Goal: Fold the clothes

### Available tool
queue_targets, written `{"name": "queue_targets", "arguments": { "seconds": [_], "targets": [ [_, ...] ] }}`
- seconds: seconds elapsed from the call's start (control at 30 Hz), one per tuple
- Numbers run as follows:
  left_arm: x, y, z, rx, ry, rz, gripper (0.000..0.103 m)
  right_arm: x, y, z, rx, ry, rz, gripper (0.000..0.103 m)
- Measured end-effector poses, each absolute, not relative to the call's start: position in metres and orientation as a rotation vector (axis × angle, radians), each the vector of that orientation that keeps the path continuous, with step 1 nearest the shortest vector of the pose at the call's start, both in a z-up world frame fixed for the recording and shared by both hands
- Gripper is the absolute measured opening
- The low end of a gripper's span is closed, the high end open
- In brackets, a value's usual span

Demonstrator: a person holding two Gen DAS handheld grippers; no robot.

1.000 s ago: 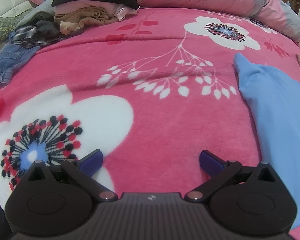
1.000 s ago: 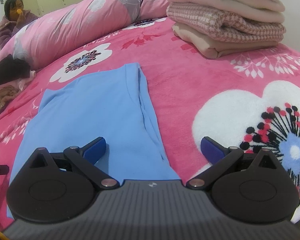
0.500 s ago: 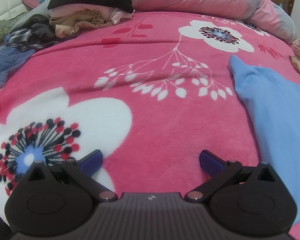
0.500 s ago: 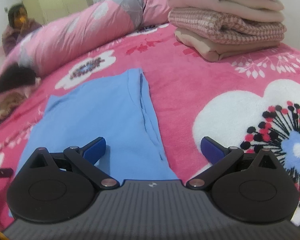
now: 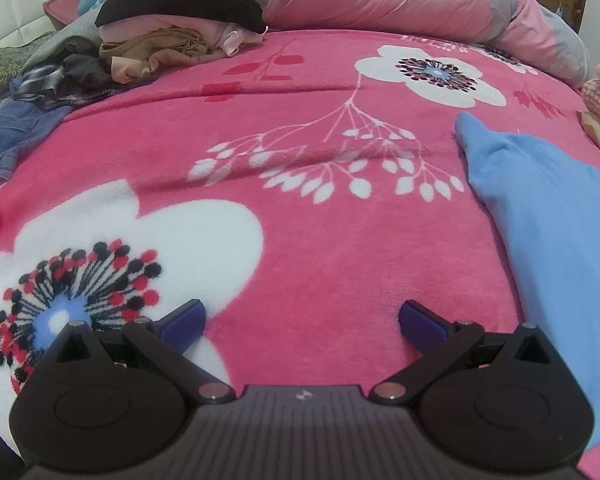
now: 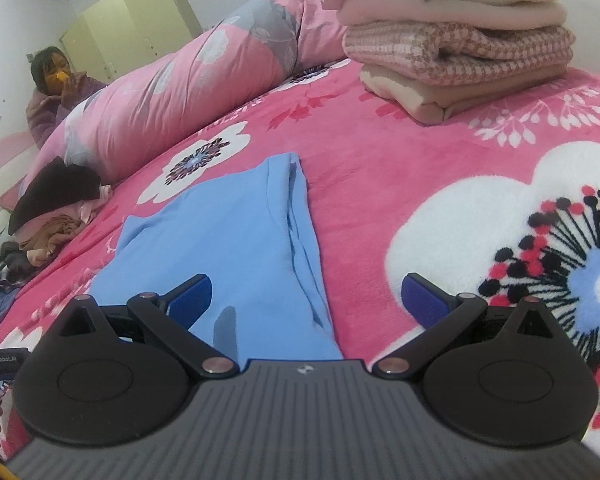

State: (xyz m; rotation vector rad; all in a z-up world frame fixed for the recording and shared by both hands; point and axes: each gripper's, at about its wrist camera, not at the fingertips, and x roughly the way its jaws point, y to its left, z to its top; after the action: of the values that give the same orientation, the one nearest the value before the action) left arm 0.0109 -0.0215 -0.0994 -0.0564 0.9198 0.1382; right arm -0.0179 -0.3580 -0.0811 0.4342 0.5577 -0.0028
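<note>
Pink floral blanket (image 5: 300, 240) covers the bed. Blue garment (image 6: 228, 248) lies flat on it, right edge folded over into a long strip. Left gripper (image 5: 300, 320) and right gripper (image 6: 306, 296) both spread wide, holding nothing. Versus a second ago, right view tilted up. Only right view shows folded stack (image 6: 460, 52); left shows unfolded pile (image 5: 160, 40).

bed – pink floral blanket (image 5: 300, 240) | on it – blue garment (image 6: 228, 248), folded stack (image 6: 460, 48), loose pile (image 5: 160, 40)
</note>
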Motion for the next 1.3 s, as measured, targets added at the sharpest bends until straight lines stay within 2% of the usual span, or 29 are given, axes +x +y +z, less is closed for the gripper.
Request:
{"name": "queue_targets", "arguments": {
  "seconds": [0.83, 1.03, 1.13, 1.23, 1.3],
  "targets": [
    [0.007, -0.020, -0.101, -0.062, 0.899, 0.132, 0.103, -0.018, -0.350, -0.081, 0.392, 0.563, -0.023, 0.102],
    [-0.006, -0.010, -0.091, -0.095, 0.817, 0.052, 0.103, -0.018, -0.353, -0.079, 0.396, 0.571, -0.006, 0.102],
    [-0.028, -0.007, -0.077, -0.140, 0.680, -0.075, 0.103, -0.025, -0.363, -0.067, 0.456, 0.558, -0.027, 0.099],
    [-0.040, -0.019, -0.067, -0.125, 0.607, -0.258, 0.103, -0.044, -0.364, -0.050, 0.408, 0.454, -0.030, 0.094],
    [-0.043, -0.038, -0.065, -0.087, 0.594, -0.350, 0.101, -0.057, -0.356, -0.042, 0.326, 0.397, 0.001, 0.083]
  ]
}}
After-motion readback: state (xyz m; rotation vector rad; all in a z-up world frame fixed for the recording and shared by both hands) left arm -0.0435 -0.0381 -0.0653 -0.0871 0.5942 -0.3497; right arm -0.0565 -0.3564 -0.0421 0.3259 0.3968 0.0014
